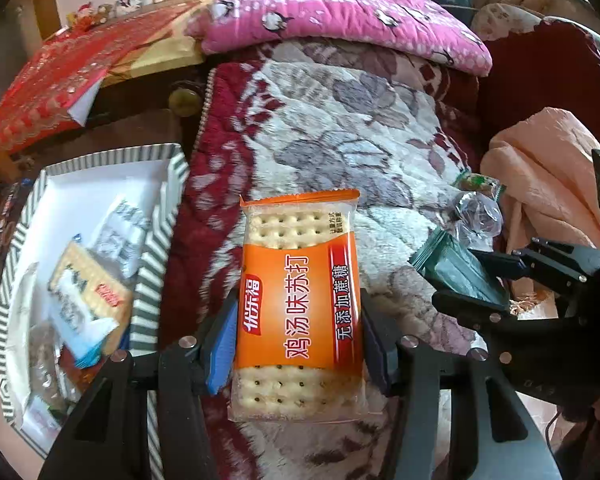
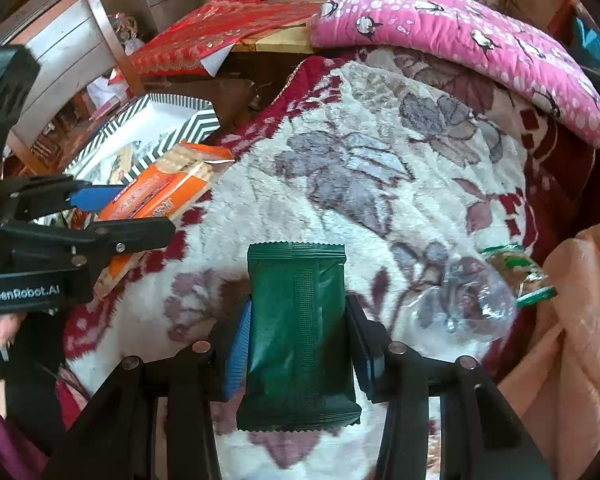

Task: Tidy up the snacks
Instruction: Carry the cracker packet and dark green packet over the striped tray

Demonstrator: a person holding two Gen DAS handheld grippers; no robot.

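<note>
Both grippers are mid-carry above the floral blanket (image 2: 380, 168): the left gripper (image 1: 296, 328) fingers clamp an orange cracker pack (image 1: 298, 304), the right gripper (image 2: 298, 340) fingers a green snack packet (image 2: 300, 332). Next, I judge, each goes over to the striped box (image 1: 156, 240) and lets go inside.

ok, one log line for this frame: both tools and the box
left tool: shut on orange cracker pack | right tool: shut on green packet | striped box: holds snacks
</note>
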